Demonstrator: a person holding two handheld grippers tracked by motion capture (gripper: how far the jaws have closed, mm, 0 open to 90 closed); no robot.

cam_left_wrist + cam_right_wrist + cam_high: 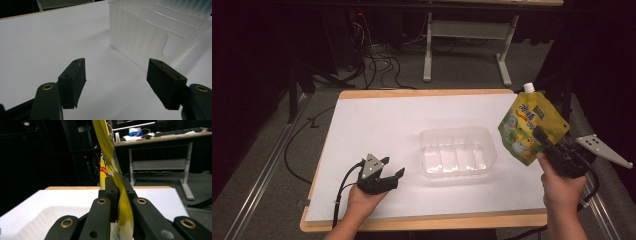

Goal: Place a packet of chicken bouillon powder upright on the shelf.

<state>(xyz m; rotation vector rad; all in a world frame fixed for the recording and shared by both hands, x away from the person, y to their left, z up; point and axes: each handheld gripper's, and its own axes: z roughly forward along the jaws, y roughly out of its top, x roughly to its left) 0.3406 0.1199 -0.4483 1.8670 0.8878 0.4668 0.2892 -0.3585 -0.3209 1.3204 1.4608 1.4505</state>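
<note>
At the right edge of the frame, the right gripper (546,141) pinches a yellow and green soft drink pouch with a white cap (526,128), lifted in the air beside the clear plastic tub (457,151), probably so it can go in. Its jaws are squeezed tight on the pouch's lower edge. At the lower left, the left gripper (392,167) rests on the white table (377,125), its jaws wide apart and holding nothing.
</note>
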